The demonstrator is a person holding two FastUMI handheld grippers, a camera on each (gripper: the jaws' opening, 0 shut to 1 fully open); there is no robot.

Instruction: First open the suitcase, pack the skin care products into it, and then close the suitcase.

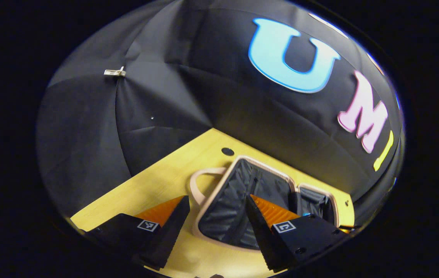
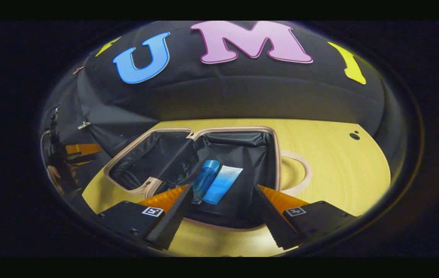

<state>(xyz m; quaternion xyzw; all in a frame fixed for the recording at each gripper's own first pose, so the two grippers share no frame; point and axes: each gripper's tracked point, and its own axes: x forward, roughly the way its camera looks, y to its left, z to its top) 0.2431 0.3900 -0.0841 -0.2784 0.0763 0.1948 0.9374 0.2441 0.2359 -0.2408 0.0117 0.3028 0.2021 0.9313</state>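
While the suitcase (image 2: 157, 154) lies opened flat on the pale wooden bench (image 2: 339, 170), its two halves sit side by side, each lined with crinkled black fabric and edged by a smooth, rounded pinkish-beige rim. Inside the half nearer the bench's right edge, two skin care products rest on the lining, touching each other: a slim translucent blue bottle (image 2: 205, 180) with a rounded cap, and just beside it a flat squeeze tube (image 2: 222, 184), white at its crimped end and blue toward its cap. A thin looped handle (image 2: 300, 172) curves out from that half's outer side and lies flat on the wood. A small round hole (image 2: 354, 136) marks the bench near its far right corner.

In the right gripper view, the right tongs (image 2: 223, 216) hover released above the near rim of the suitcase, fingers spread wide, grasping nothing. At the far left of that view a hand (image 2: 59, 179) holds the other gripper.

In the left gripper view, the left tongs (image 1: 215, 231) are likewise released and spread, poised over the suitcase (image 1: 238, 204) from its handle (image 1: 200, 185) side, with the wedge-shaped ribbed fingers (image 1: 165, 227) straddling the rim.
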